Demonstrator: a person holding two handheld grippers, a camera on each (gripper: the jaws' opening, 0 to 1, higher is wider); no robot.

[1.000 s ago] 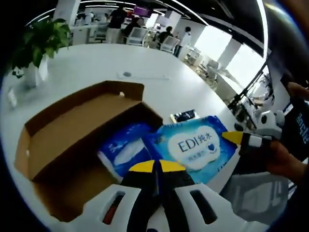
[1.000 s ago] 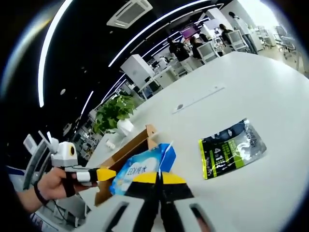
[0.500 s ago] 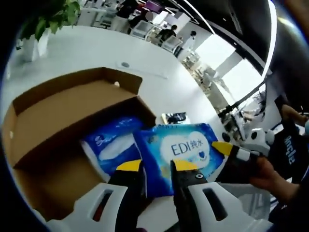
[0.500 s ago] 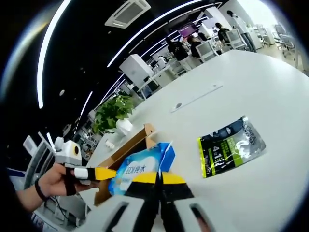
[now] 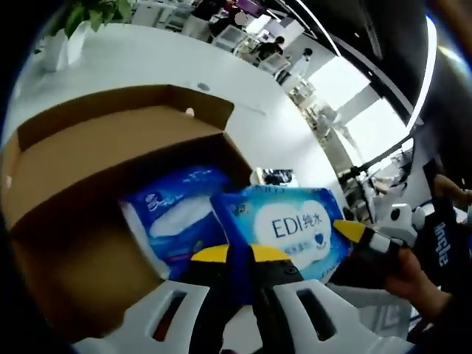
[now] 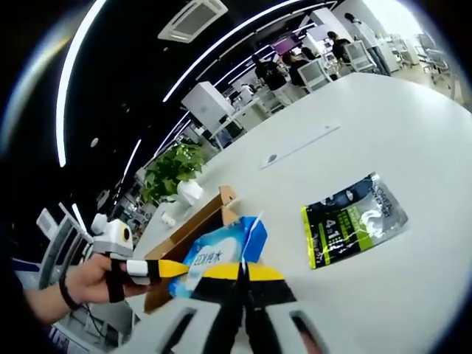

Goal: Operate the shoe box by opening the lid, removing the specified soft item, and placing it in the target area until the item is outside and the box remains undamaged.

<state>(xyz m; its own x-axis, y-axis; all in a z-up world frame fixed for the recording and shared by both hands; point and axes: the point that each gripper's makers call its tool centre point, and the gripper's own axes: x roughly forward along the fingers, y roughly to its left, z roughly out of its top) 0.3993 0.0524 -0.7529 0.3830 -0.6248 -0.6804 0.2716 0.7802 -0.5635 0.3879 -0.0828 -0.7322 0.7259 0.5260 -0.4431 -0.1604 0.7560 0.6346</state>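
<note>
Though the shoe box looks stiff, its open cardboard flaps would crease if knocked; the blue wipes pack, held just above its edge, seems light, soft and slippery, best pinched at a sealed edge; the left gripper and right gripper each nip it, jaws pressed together; a second blue pack lies inside, partly hidden.

Yellow-tipped black jaws, white hand-held gripper bodies, black wrist strap
</note>
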